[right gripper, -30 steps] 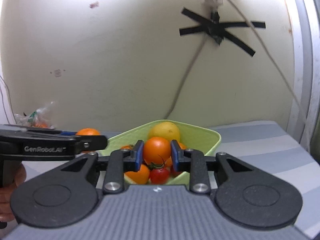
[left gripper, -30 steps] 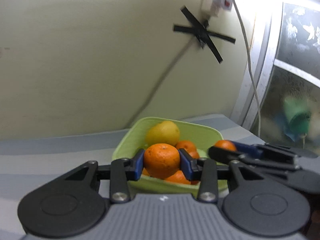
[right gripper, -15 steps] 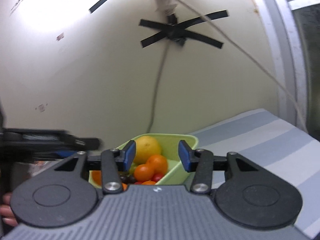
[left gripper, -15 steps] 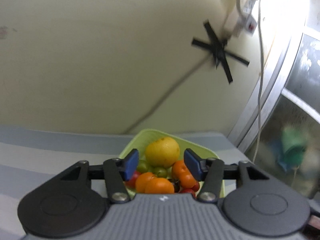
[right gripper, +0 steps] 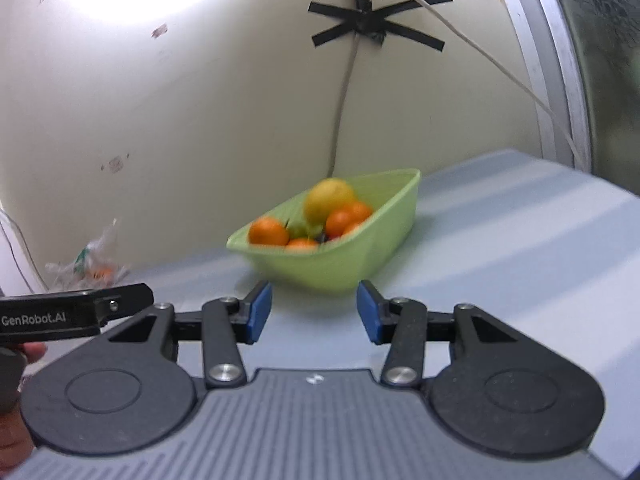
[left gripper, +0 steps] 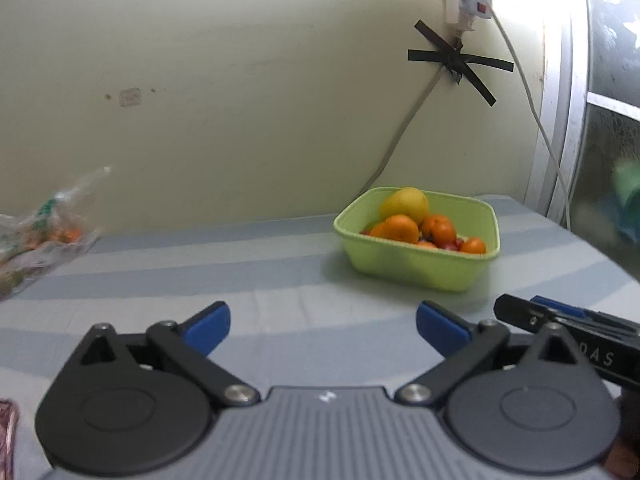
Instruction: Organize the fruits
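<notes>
While spread to their widest and empty, with jaws just opened, left gripper [left gripper: 323, 330] blue pads [left gripper: 208, 326] hover over bare striped tablecloth [left gripper: 280, 280]. Right gripper [right gripper: 314, 312], parted partway after opening a little, likewise grips nothing. Beyond both, well apart: green tub [left gripper: 420, 268] against the wall, heaped with oranges [left gripper: 396, 230] and a yellow citrus [left gripper: 404, 204]. Probably firm, round, prone to rolling; best pinched across the widest middle, gently. Far left, a crinkled plastic bag [left gripper: 44, 232] showing more orange fruit inside; likely soft and slippery, so take the fruit, not the film.
</notes>
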